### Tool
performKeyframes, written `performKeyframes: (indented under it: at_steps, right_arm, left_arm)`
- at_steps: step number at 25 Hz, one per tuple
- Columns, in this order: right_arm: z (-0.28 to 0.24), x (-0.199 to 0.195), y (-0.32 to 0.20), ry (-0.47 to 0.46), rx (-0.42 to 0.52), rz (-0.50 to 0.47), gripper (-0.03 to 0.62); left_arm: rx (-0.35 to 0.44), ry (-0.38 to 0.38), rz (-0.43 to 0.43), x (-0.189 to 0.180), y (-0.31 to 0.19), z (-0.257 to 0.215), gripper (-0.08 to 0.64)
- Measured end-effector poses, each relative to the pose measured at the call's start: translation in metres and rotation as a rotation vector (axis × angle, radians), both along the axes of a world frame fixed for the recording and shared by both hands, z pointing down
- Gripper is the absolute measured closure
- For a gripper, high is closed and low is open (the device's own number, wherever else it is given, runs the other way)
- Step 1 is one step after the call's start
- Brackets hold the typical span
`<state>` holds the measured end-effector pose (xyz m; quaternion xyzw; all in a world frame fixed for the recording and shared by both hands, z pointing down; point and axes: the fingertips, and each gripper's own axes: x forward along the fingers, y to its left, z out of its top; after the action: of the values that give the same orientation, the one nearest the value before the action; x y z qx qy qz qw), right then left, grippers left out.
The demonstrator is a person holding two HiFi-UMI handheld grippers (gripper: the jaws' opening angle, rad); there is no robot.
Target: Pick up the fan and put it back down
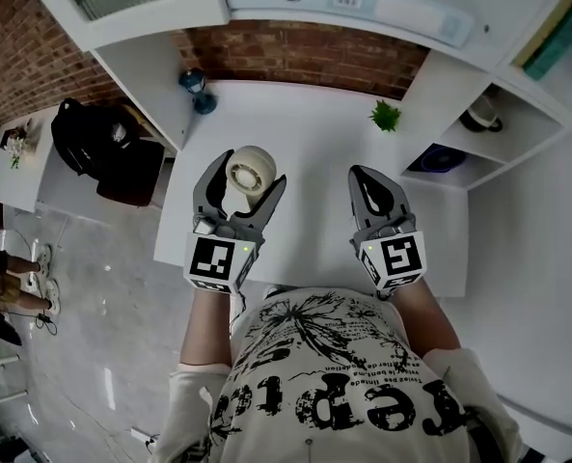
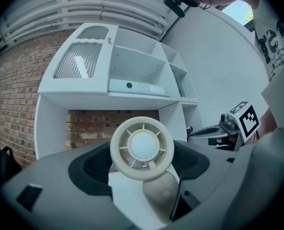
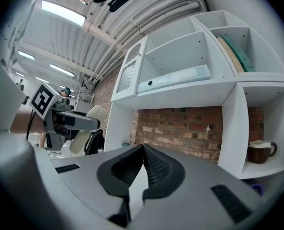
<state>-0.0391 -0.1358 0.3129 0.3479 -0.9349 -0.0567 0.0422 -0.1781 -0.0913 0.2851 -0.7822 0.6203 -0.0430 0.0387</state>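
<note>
Left gripper (image 1: 248, 178) pinches the fan (image 1: 251, 170) between its dark, ribbed rubber pads, gripping the round head from both sides. The fan is a small cream plastic desk model: a circular grille with thin radial spokes, a smooth domed hub at the centre and a rounded, egg-shaped base below it. It sits over the left part of the white desk (image 1: 314, 123); whether its base touches the surface cannot be told. Right gripper (image 1: 366, 177) hovers beside it over the desk's right part, its grey shells drawn together so the grooved black pads meet at the tips with nothing between them.

Farther back on the smooth desk stands a small potted plant (image 1: 385, 116) with spiky green leaves. Behind it runs a rough red brick wall (image 1: 305, 56), framed by a white shelf unit (image 3: 199, 95) of square compartments. One of these holds a brown and cream mug (image 3: 260, 152). A black backpack (image 1: 97, 138) sits left of the desk.
</note>
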Motion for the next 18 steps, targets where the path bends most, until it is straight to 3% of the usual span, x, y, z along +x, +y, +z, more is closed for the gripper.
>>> performKeyframes:
  at_steps: [7, 18]
  right_arm:
    - [0.011, 0.003, -0.007, 0.007, -0.033, 0.017, 0.580]
    - [0.056, -0.002, -0.017, 0.055, -0.133, 0.031, 0.580]
  left_arm:
    - [-0.015, -0.037, 0.003, 0.002, -0.007, 0.005, 0.178]
    - [-0.258, -0.026, 0.042, 0.005, -0.043, 0.100, 0.178]
